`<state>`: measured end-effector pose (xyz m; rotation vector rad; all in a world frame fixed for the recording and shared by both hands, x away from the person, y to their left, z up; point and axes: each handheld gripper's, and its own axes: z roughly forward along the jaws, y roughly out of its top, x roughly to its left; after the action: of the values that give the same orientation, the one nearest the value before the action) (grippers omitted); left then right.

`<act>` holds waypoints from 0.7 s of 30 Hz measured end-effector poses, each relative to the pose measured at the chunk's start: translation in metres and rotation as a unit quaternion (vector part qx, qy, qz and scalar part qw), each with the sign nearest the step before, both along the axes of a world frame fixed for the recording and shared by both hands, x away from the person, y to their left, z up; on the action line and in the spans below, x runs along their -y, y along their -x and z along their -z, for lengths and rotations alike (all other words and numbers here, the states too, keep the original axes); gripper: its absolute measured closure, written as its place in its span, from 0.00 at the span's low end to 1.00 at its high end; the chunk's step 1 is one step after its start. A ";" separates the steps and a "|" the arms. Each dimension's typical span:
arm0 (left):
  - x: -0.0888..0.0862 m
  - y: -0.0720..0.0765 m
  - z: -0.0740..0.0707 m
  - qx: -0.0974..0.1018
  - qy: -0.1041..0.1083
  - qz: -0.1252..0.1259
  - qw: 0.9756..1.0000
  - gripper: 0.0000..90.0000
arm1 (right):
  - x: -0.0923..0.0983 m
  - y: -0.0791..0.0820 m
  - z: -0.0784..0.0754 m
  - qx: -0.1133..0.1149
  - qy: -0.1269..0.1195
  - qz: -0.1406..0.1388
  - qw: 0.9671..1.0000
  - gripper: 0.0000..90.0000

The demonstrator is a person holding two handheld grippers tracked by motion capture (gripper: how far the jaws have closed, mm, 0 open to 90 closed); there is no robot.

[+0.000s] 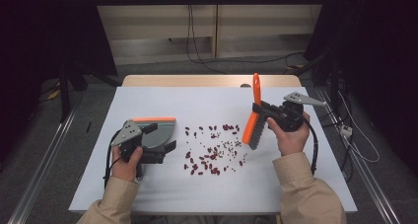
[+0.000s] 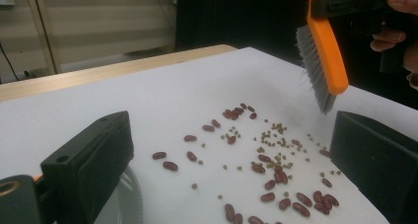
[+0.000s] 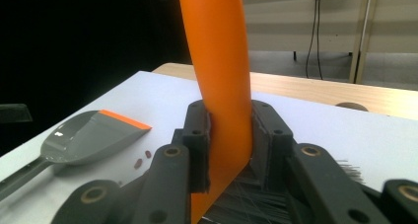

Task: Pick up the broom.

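An orange brush (image 1: pixel 250 129) with grey bristles hangs tilted over the right side of the white table top (image 1: pixel 197 194). My right gripper (image 1: pixel 259 110) is shut on its orange handle (image 3: pixel 222 86), bristles down. In the left gripper view the brush (image 2: pixel 325 61) hovers just beyond the spill. Red beans and small green ones (image 1: pixel 212 152) lie scattered mid-table (image 2: pixel 276 160). A grey dustpan (image 1: pixel 165 131) with an orange lip lies at the left (image 3: pixel 93 135). My left gripper (image 1: pixel 160 137) is over it with jaws wide apart (image 2: pixel 231 150). The pan's ridged rim (image 2: pixel 130 199) shows beside its left jaw.
A wooden table edge (image 1: pixel 212 81) runs along the back, with a small round disc (image 1: pixel 245 85) on it. Cables trail over the floor behind (image 1: pixel 236 61). Metal rails (image 1: pixel 44 160) flank the table on both sides.
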<state>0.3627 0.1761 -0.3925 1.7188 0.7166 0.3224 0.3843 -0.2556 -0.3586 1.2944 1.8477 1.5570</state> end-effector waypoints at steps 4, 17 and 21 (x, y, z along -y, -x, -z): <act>0.004 -0.002 0.000 -0.002 0.004 0.002 1.000 0.03 | -0.006 -0.002 -0.002 0.001 0.003 -0.006 1.000 0.79; 0.031 -0.008 0.002 -0.014 0.009 0.036 0.999 0.04 | -0.040 -0.010 -0.004 0.004 -0.004 -0.036 0.999 0.79; 0.042 -0.009 0.003 -0.024 0.002 0.052 0.998 0.05 | -0.050 -0.011 -0.006 0.007 -0.005 -0.043 0.999 0.79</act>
<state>0.3716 0.1345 -0.3955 1.7574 0.6596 0.2077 0.3957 -0.2055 -0.3524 1.2204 1.9126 1.6157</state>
